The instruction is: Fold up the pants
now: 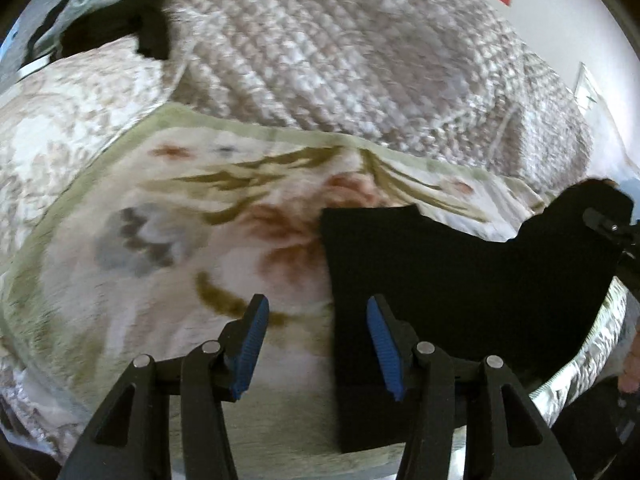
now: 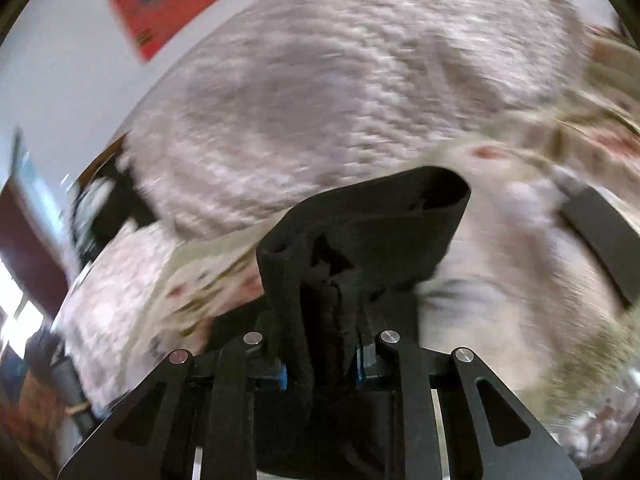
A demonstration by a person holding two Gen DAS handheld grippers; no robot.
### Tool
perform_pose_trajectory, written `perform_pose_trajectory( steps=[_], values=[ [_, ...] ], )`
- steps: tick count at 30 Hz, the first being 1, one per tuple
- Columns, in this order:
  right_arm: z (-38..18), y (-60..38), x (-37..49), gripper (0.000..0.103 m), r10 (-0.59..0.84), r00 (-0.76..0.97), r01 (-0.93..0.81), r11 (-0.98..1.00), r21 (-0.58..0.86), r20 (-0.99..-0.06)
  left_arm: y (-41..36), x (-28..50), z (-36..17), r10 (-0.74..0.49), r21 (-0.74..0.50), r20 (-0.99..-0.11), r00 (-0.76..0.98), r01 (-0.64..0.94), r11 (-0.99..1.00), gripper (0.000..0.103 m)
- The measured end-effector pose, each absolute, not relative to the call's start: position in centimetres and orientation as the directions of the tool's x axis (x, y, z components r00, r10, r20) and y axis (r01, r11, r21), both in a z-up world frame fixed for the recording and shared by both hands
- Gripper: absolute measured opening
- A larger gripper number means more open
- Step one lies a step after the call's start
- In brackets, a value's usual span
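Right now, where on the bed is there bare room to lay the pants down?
Free: the floral blanket left of the black pants, up to the quilt. Crowded: right edge, where the right gripper clamps bunched pants.

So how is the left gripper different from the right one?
The left gripper has its jaws wide apart with nothing between them; the right gripper has its jaws pinched on a bunched bit of the black pants. The left sits over the floral blanket beside the pants; the right has cloth draped over it. Both have blue pads.
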State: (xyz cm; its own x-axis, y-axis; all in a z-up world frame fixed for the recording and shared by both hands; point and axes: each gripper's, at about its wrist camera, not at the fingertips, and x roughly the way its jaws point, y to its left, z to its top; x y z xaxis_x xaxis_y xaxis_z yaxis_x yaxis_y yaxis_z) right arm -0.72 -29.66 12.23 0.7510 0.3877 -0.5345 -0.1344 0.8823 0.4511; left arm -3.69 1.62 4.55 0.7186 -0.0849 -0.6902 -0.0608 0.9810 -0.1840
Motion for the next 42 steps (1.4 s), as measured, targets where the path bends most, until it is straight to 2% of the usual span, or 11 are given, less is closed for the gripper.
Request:
perform_pose_trajectory(
  steps=[6, 11, 22, 24, 27, 28, 32, 36, 38, 40, 42],
  values=[
    [11.2, -20.2, -0.8, 0.023, 0.543, 0.623, -0.374, 0.839, 0.396, -0.563, 4.6, -4.5, 4.4, -0.043, -0.216, -0.695, 0.718, -0.151, 0.965, 0.054],
    [4.9, -14.0, -1.3, 0.023, 0.581, 0.439, -0.483, 0.796, 0.365, -0.685, 5.8, -4.6, 3.9, -0.032, -0.233, -0.702, 0.711, -0.187, 0.954, 0.054],
    [6.5, -13.1, -2.4, 0.023, 0.551, 0.5, -0.521, 0.808, 0.277, -0.668, 6.3, -5.0, 4.1, -0.038, -0.255, -0.693, 0.72, -0.195, 0.947, 0.054],
    [5.2, -12.7, -2.1, 0.027, 0.54, 0.46, -0.529, 0.804, 0.271, -0.705, 6.3, -5.0, 4.1, -0.036, -0.255, -0.694, 0.719, -0.199, 0.946, 0.054],
    [4.9, -12.8, -2.8, 0.051, 0.588, 0.451, -0.547, 0.777, 0.312, -0.671, 6.5, -5.1, 4.0, -0.032, -0.254, -0.692, 0.721, -0.202, 0.946, 0.054],
    [5.1, -12.8, -3.0, 0.054, 0.606, 0.437, -0.554, 0.764, 0.332, -0.665, 6.6, -5.1, 4.0, -0.028, -0.252, -0.691, 0.722, -0.205, 0.946, 0.054],
    [6.8, -13.8, -3.8, 0.054, 0.675, 0.417, -0.584, 0.712, 0.39, -0.609, 6.8, -5.1, 3.9, -0.023, -0.251, -0.694, 0.72, -0.212, 0.944, 0.054],
    [8.8, -16.6, -5.3, 0.054, 0.684, 0.506, -0.577, 0.721, 0.383, -0.526, 6.4, -5.1, 4.0, -0.031, -0.248, -0.689, 0.724, -0.196, 0.949, 0.054],
    [8.3, -17.9, -5.4, 0.049, 0.629, 0.551, -0.527, 0.772, 0.357, -0.548, 6.2, -5.1, 4.1, -0.037, -0.249, -0.686, 0.727, -0.186, 0.951, 0.054],
    [6.6, -19.0, -4.8, 0.033, 0.558, 0.566, -0.45, 0.826, 0.34, -0.606, 5.8, -5.0, 4.1, -0.045, -0.249, -0.685, 0.727, -0.176, 0.952, 0.054],
    [3.9, -19.3, -4.0, 0.027, 0.508, 0.518, -0.391, 0.856, 0.337, -0.688, 5.2, -4.9, 4.4, -0.057, -0.248, -0.685, 0.726, -0.159, 0.956, 0.054]
  ],
)
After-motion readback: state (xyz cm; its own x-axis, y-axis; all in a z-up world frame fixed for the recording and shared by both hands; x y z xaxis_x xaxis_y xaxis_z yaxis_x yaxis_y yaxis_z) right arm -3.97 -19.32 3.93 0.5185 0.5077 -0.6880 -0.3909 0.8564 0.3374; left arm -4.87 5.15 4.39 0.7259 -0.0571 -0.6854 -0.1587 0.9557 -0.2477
